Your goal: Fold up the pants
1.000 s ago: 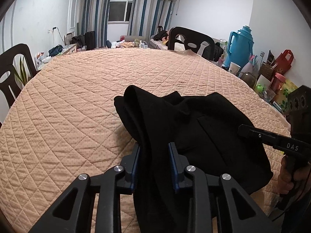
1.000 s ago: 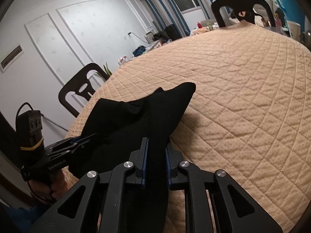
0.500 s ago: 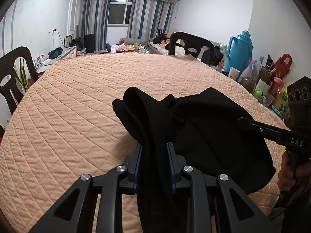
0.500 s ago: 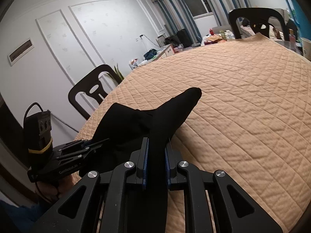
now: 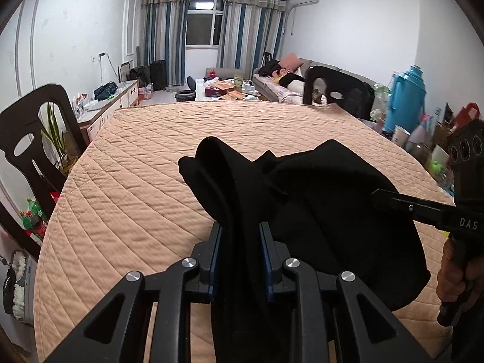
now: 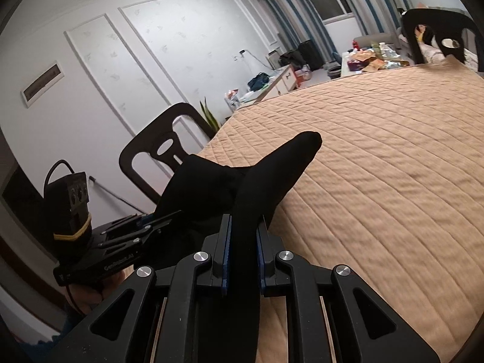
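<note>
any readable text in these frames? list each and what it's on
"DAS": white letters on the side of the right gripper, seen from the left wrist.
"GenRobot.AI": on the side of the left gripper, seen from the right wrist; small, partly soft.
Wall plaque: too blurred to read.
Packages on the far low table: too small to read.

A table (image 5: 127,181) fills both views, covered edge to edge by a peach quilted cloth (image 6: 393,166); black pants (image 5: 317,211) sit bunched near its near edge.

Black fingers (image 5: 216,242), blue pads, silver screws
</note>
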### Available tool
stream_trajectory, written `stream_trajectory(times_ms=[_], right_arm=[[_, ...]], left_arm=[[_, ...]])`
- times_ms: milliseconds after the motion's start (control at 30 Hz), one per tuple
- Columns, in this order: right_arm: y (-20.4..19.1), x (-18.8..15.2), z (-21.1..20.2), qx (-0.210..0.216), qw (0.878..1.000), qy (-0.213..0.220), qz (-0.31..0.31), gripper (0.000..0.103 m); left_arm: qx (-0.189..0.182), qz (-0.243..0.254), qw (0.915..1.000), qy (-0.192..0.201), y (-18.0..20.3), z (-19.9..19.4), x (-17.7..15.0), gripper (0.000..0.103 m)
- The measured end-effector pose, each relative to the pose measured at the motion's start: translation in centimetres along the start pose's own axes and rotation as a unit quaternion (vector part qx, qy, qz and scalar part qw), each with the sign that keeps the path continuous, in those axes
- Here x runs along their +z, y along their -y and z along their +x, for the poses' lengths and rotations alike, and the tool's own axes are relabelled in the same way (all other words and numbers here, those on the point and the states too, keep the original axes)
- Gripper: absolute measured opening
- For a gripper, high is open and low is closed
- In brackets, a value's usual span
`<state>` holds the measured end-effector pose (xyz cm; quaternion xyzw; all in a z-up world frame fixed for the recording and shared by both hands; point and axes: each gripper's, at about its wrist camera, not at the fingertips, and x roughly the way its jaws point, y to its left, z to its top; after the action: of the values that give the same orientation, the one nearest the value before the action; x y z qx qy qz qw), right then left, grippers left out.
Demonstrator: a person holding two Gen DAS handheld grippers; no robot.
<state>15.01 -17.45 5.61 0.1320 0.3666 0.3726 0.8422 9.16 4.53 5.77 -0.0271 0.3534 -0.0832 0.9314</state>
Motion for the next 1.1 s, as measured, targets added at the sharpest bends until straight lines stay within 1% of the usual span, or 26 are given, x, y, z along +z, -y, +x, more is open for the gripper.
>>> stream_trajectory(times_ms=[33,100,133,167,200,233,300,367,433,467,533,600,700,767,800,833,900,1000,1100], right_arm=[[0.4,0.2,0.8,-0.002,1.0,-0.003,0.005,0.014],[1.8,-0.1,2.4,0.0,0.999,-0.025,0.021,0.014],[2.7,-0.4,3.3,-0.01,0.999,-0.038,0.03,0.014],[3.7,-0.9,3.9,-0.031,0.998,-0.049,0.039,0.015],[4.2,-1.3,4.2,-0.037,0.997,-0.057,0.045,0.018],[4.8,-1.7,4.2,-0.034,0.996,-0.06,0.052,0.021],[5.2,-2.1,3.5,-0.046,0.996,-0.056,0.057,0.026],[4.6,-2.0,2.6,-0.066,0.996,-0.05,0.042,0.026],[3.0,-1.9,1.2,-0.091,0.995,-0.037,0.004,0.026],[2.3,-1.9,0.4,-0.098,0.995,-0.03,-0.014,0.026],[0.3,-2.4,-1.0,-0.096,0.994,-0.019,-0.052,0.026],[-1.0,-2.9,-1.4,-0.09,0.992,-0.02,-0.082,0.026],[-2.3,-4.5,-0.8,-0.094,0.987,-0.043,-0.12,0.026],[-2.1,-5.3,0.1,-0.108,0.983,-0.061,-0.133,0.026],[-1.8,-5.7,0.7,-0.12,0.981,-0.073,-0.136,0.026],[-1.6,-5.9,0.9,-0.122,0.98,-0.079,-0.133,0.026],[-1.4,-5.6,0.5,-0.12,0.982,-0.073,-0.129,0.026],[-1.2,-5.3,0.3,-0.123,0.98,-0.077,-0.136,0.026],[-0.9,-4.1,0.6,-0.118,0.982,-0.07,-0.132,0.026]], left_arm=[[-0.001,-0.002,1.0,-0.004,-0.6,0.7,0.0,0.025],[-0.002,-0.012,0.9996,-0.025,-2.1,2.4,-0.6,0.026],[0.0,-0.017,0.9994,-0.031,-2.7,3.0,-1.1,0.029],[-0.004,-0.023,0.9992,-0.031,-3.1,3.2,-1.5,0.032],[-0.016,-0.032,0.999,-0.026,-3.6,3.1,-1.9,0.032],[-0.022,-0.039,0.9987,-0.024,-3.8,2.9,-2.1,0.034],[-0.016,-0.044,0.9986,-0.025,-3.8,2.6,-2.4,0.035],[0.004,-0.034,0.9992,-0.022,-3.1,1.9,-2.5,0.035],[0.027,-0.024,0.9992,-0.017,-2.4,1.0,-2.6,0.034],[0.031,-0.02,0.9992,-0.011,-2.0,0.4,-2.8,0.034],[0.033,-0.013,0.9994,0.002,-1.1,-1.2,-3.2,0.034],[0.043,0.001,0.999,0.014,0.1,-2.6,-3.7,0.034],[0.039,0.017,0.9989,0.019,1.2,-3.6,-4.7,0.034],[0.042,0.026,0.9987,0.009,1.7,-3.0,-5.4,0.034],[0.051,0.033,0.9981,0.0,2.0,-2.4,-5.7,0.034],[0.059,0.037,0.9976,-0.005,2.0,-1.9,-6.0,0.035],[0.062,0.039,0.9973,-0.004,2.0,-1.7,-6.0,0.034],[0.068,0.051,0.9963,-0.01,2.4,-1.7,-5.9,0.034],[0.073,0.057,0.9956,-0.015,2.3,-1.4,-5.2,0.034]])
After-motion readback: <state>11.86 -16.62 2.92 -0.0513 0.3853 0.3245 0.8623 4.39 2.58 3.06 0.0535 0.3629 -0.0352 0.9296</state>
